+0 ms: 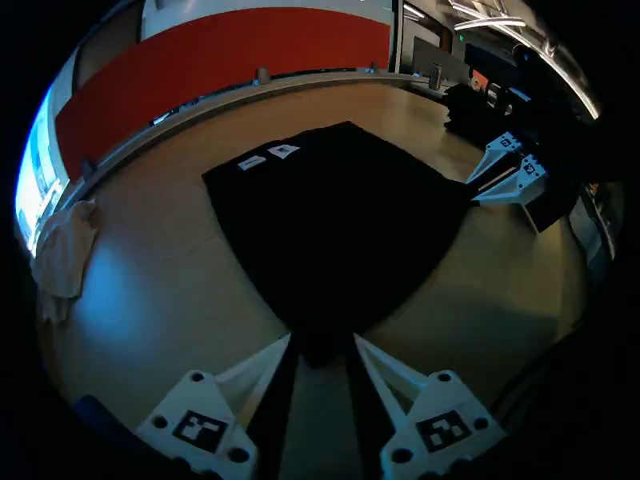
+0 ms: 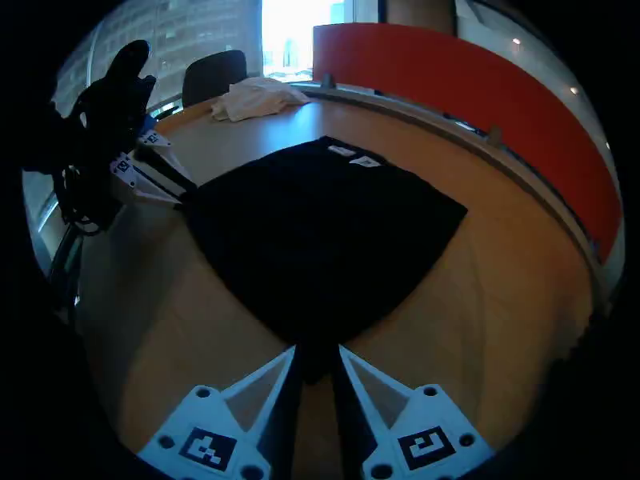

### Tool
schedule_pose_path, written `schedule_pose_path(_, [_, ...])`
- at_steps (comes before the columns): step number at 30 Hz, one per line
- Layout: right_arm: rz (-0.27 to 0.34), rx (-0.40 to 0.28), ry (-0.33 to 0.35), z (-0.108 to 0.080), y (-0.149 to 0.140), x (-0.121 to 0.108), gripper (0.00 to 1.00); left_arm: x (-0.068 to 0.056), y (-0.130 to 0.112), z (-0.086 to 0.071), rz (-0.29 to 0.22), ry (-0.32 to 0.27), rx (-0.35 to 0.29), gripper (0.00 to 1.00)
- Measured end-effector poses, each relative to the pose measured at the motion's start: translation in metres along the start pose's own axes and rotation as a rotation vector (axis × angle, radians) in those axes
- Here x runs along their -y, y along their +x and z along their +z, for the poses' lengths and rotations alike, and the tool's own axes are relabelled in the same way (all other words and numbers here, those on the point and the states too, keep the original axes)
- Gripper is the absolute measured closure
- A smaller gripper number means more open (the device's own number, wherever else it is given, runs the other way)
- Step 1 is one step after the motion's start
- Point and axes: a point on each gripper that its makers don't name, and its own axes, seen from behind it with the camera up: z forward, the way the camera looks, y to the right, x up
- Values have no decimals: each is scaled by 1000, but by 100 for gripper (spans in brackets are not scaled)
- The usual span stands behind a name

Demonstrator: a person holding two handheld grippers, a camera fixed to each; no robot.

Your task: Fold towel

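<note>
A black towel (image 1: 336, 216) lies spread flat on the wooden table (image 1: 176, 272), with two small white labels (image 1: 268, 156) at its far corner. My left gripper (image 1: 324, 352) is shut on the near corner, dark cloth filling the gap between its white fingers (image 1: 256, 372). The right gripper (image 1: 478, 189) pinches the neighbouring corner at the towel's right. In the right gripper view the towel (image 2: 320, 232) spreads ahead, my right gripper (image 2: 316, 364) holds its near corner, and the left gripper (image 2: 181, 197), held by a dark-gloved hand (image 2: 112, 88), grips the left corner.
A crumpled pale cloth (image 1: 68, 248) lies on the table's left edge, also seen as the pale cloth (image 2: 256, 98) at the far side. A dark chair (image 2: 212, 74) stands beyond it. A red wall panel (image 1: 224, 64) runs behind the curved table rim.
</note>
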Motion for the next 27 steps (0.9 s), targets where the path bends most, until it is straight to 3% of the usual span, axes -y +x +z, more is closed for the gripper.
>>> schedule_pose_path(5, [12,-8,-4,0,4,0,81,1,1,1,-24,14,10,81])
schedule_pose_path(15, [38,-30,-24,-7,12,-7,82,-6,7,-3,-94,-5,-2,84])
schedule_pose_path(27, [45,-76,-43,-21,31,-16,82,-4,31,-14,-132,1,-44,85])
